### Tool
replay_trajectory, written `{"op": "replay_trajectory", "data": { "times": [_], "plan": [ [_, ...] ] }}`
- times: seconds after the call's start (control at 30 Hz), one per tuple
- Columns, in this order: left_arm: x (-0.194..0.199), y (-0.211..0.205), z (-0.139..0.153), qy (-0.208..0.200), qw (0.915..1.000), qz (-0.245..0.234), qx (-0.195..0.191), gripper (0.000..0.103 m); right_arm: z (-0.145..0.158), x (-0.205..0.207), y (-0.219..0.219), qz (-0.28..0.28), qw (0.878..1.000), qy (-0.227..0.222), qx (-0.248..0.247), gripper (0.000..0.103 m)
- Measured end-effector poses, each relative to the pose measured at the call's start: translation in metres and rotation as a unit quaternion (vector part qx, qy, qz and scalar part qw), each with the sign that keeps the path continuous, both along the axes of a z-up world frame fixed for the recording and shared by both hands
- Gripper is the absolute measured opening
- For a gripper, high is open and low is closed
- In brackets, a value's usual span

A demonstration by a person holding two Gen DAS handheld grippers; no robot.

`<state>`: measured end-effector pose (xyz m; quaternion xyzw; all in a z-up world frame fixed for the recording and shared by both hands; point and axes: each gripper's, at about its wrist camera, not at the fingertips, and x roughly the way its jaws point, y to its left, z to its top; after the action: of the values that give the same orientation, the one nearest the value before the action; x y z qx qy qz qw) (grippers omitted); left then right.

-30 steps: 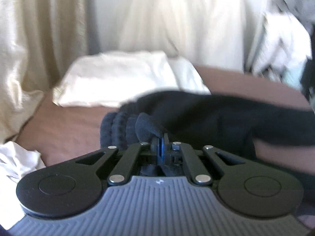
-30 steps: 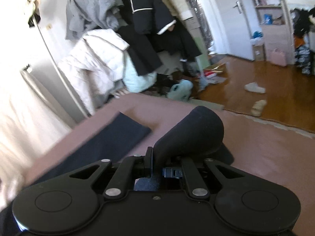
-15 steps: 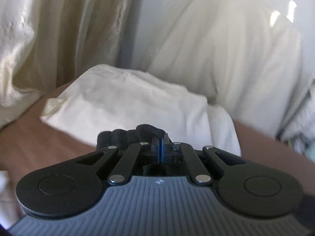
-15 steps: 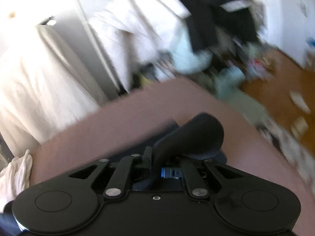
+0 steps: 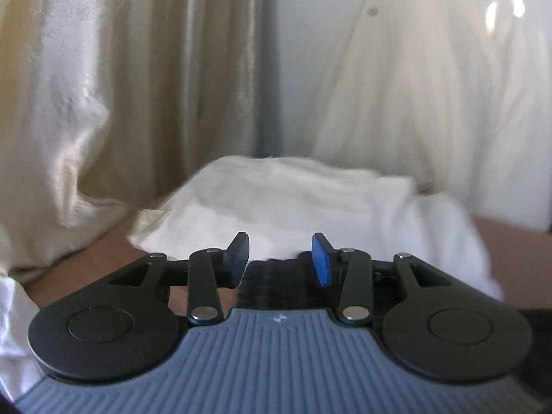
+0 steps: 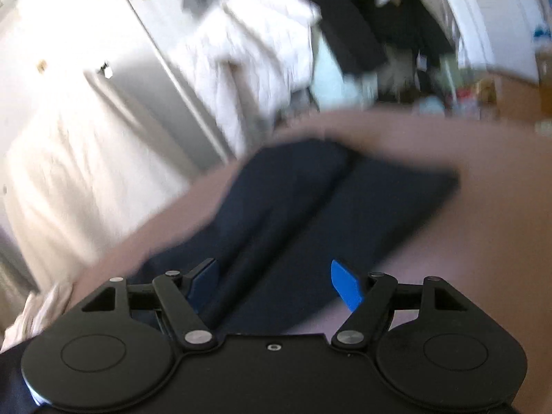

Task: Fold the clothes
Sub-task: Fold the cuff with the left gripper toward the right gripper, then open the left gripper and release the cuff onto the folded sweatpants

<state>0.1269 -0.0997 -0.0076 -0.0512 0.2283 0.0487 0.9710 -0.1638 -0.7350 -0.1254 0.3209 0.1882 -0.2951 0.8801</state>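
The dark navy garment (image 6: 310,214) lies flat on the brown bed (image 6: 465,227), folded lengthwise with a seam-like crease running up its middle away from you. Its far end sits near the bed's edge, and its near end passes under your right hand-held gripper (image 6: 274,284). That gripper's jaws stand wide apart with nothing between them, the blue pad (image 6: 345,288) hanging just above the cloth. Your left hand-held gripper (image 5: 279,258) is spread wide as well and grips nothing; a ribbed dark band of the same garment (image 5: 276,286) shows just below and between its fingers. Beyond it, a folded white garment (image 5: 293,207) rests on the bed, with a cream curtain (image 5: 120,86) hanging to the left. In the right wrist view, a blurred heap of white and dark clothes (image 6: 276,34) hangs past the bed's far edge.
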Motion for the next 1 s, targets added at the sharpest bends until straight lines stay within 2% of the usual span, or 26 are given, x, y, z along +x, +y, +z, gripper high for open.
{"op": "replay_trajectory", "data": {
  "times": [0.03, 0.1, 0.13, 0.2, 0.3, 0.33, 0.37, 0.4, 0.43, 0.47, 0.53, 0.57, 0.6, 0.63, 0.7, 0.83, 0.87, 0.9, 0.93, 0.97, 1.0],
  "plan": [
    [-0.007, -0.006, 0.003, 0.005, 0.9994, -0.027, -0.023, 0.045, -0.005, -0.003, 0.004, 0.006, 1.000, -0.005, 0.006, 0.077],
    [-0.015, -0.025, -0.004, 0.056, 0.9933, -0.088, -0.049, 0.054, -0.016, -0.009, 0.011, 0.017, 1.000, -0.016, 0.018, 0.077],
    [-0.019, -0.034, -0.009, 0.083, 0.9879, -0.115, -0.062, 0.055, -0.022, -0.012, 0.015, 0.023, 0.999, -0.021, 0.024, 0.077],
    [-0.028, -0.043, -0.028, 0.149, 0.9768, -0.123, -0.093, 0.055, -0.032, -0.017, 0.022, 0.033, 0.998, -0.028, 0.038, 0.077],
    [-0.032, -0.039, -0.063, 0.252, 0.9493, -0.103, -0.158, 0.055, -0.038, -0.018, 0.020, 0.024, 0.996, 0.008, 0.089, 0.077],
    [-0.036, -0.035, -0.069, 0.264, 0.9438, -0.095, -0.175, 0.055, -0.043, -0.022, 0.018, 0.014, 0.992, 0.030, 0.120, 0.077],
    [-0.039, -0.031, -0.075, 0.273, 0.9390, -0.086, -0.190, 0.055, -0.046, -0.028, 0.017, 0.009, 0.989, 0.028, 0.144, 0.077],
    [-0.045, -0.027, -0.076, 0.263, 0.9418, -0.073, -0.196, 0.055, -0.049, -0.035, 0.016, 0.003, 0.985, 0.027, 0.169, 0.077],
    [-0.054, -0.018, -0.074, 0.239, 0.9483, -0.041, -0.205, 0.055, -0.051, -0.040, 0.015, 0.000, 0.982, 0.024, 0.190, 0.077],
    [-0.064, -0.007, -0.071, 0.205, 0.9539, -0.003, -0.219, 0.055, -0.051, -0.043, 0.013, 0.002, 0.980, 0.017, 0.199, 0.077],
    [-0.077, 0.012, -0.066, 0.144, 0.9585, 0.055, -0.240, 0.056, -0.050, -0.043, 0.009, 0.011, 0.980, 0.006, 0.197, 0.077],
    [-0.073, 0.016, -0.065, 0.143, 0.9603, 0.059, -0.232, 0.066, -0.051, -0.042, 0.007, 0.011, 0.981, 0.003, 0.192, 0.077],
    [-0.064, 0.016, -0.067, 0.166, 0.9611, 0.054, -0.214, 0.068, -0.053, -0.041, 0.005, 0.012, 0.982, -0.004, 0.187, 0.077],
    [-0.057, 0.017, -0.069, 0.187, 0.9608, 0.050, -0.198, 0.068, -0.056, -0.039, 0.001, 0.014, 0.984, -0.022, 0.176, 0.078],
    [-0.056, 0.016, -0.075, 0.209, 0.9570, 0.045, -0.196, 0.068, -0.063, -0.027, -0.007, 0.018, 0.988, -0.035, 0.152, 0.079],
    [-0.050, 0.001, -0.082, 0.253, 0.9528, 0.022, -0.167, 0.072, -0.066, 0.021, -0.019, 0.031, 0.997, -0.013, 0.071, 0.085],
    [-0.052, 0.001, -0.083, 0.249, 0.9536, 0.024, -0.168, 0.075, -0.065, 0.036, -0.020, 0.031, 0.999, 0.001, 0.042, 0.075],
    [-0.050, 0.002, -0.084, 0.245, 0.9539, 0.021, -0.172, 0.077, -0.063, 0.048, -0.019, 0.025, 0.999, 0.020, 0.009, 0.055],
    [-0.049, 0.004, -0.086, 0.243, 0.9536, 0.021, -0.177, 0.076, -0.061, 0.059, -0.017, 0.014, 0.998, 0.048, -0.024, 0.011],
    [-0.048, 0.006, -0.085, 0.236, 0.9543, 0.021, -0.181, 0.074, -0.057, 0.064, -0.015, 0.005, 0.996, 0.072, -0.047, 0.008],
    [-0.049, 0.009, -0.084, 0.227, 0.9561, 0.022, -0.184, 0.072, -0.047, 0.061, -0.013, -0.001, 0.996, 0.069, -0.063, 0.008]
  ]
}}
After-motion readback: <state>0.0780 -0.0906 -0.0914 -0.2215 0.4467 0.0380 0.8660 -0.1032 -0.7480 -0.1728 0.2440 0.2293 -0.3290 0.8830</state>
